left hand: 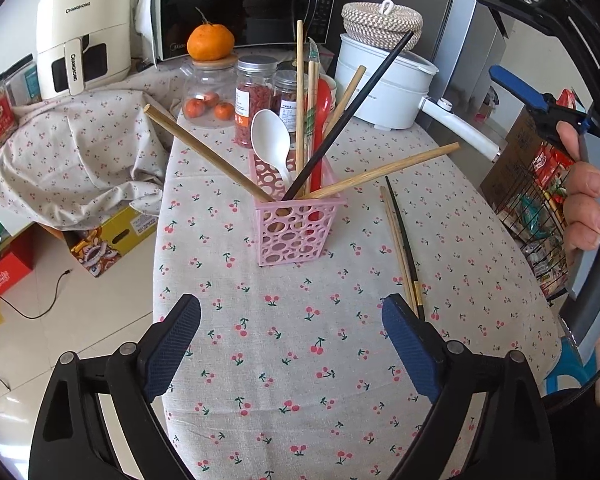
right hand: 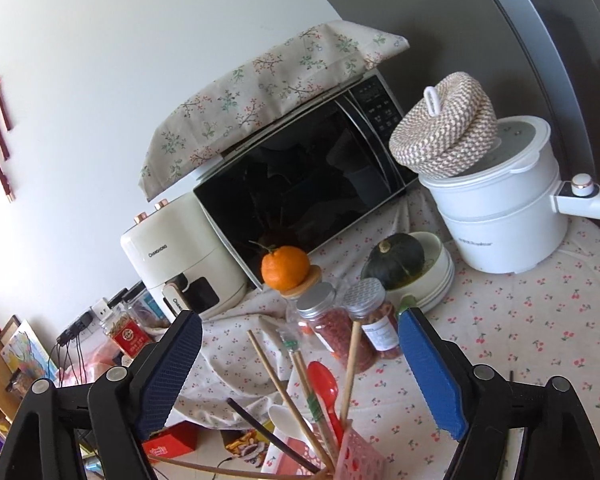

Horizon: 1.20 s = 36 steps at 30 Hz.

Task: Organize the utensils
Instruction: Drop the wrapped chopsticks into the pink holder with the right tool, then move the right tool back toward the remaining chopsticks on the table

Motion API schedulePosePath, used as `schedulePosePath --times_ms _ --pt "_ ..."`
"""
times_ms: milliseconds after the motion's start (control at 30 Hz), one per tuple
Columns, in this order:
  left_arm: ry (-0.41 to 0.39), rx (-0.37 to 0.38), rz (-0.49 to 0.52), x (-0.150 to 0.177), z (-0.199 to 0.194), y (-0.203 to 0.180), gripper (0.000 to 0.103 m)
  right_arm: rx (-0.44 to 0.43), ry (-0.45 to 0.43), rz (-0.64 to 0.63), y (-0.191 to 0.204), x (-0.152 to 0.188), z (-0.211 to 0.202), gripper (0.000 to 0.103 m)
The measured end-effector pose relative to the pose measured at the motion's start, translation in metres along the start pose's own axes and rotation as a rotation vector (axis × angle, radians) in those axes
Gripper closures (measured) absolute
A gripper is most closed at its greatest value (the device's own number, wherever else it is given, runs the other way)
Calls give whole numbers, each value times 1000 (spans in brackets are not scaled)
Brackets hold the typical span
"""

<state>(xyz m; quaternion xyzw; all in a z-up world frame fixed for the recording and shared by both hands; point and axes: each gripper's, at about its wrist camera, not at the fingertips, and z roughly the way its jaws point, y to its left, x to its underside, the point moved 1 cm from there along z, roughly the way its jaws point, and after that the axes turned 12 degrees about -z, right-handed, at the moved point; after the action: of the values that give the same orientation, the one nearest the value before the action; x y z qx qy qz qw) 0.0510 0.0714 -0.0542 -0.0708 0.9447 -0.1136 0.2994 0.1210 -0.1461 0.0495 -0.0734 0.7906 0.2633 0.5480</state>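
Observation:
A pink perforated holder (left hand: 294, 228) stands on the cherry-print tablecloth (left hand: 300, 340). It holds wooden chopsticks, a black chopstick (left hand: 352, 112), a white spoon (left hand: 271, 140) and a red spoon (left hand: 322, 120). Loose chopsticks (left hand: 402, 244), wooden and black, lie on the cloth to its right, their near ends by my left gripper's right pad. My left gripper (left hand: 292, 316) hangs open over the cloth, nothing between its fingers. My right gripper (right hand: 300, 332) is open above the holder (right hand: 356, 456), whose utensils rise between the fingers without touching the pads. A hand (left hand: 584, 200) grips the right tool.
Behind the holder stand jars (left hand: 256, 96), a mandarin (left hand: 211, 42) on a jar lid, a microwave (left hand: 240, 4), a white pot (left hand: 384, 84) with a woven lid, and an air fryer (left hand: 80, 32). A wire basket (left hand: 540, 216) sits off the right edge. Boxes lie on the floor at left.

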Motion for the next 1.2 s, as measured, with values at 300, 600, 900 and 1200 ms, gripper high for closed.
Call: schedulePosePath --times_ms 300,600,900,1200 --pt "8 -6 -4 3 10 -9 0 136 141 -137 -27 20 -10 1" --pt "33 -25 16 6 27 -17 0 223 352 -257 -54 53 4 1" --pt "94 -46 -20 8 56 -14 0 254 602 -280 -83 94 35 1" --pt "126 -61 -39 5 75 -14 0 299 736 -227 -114 118 63 1"
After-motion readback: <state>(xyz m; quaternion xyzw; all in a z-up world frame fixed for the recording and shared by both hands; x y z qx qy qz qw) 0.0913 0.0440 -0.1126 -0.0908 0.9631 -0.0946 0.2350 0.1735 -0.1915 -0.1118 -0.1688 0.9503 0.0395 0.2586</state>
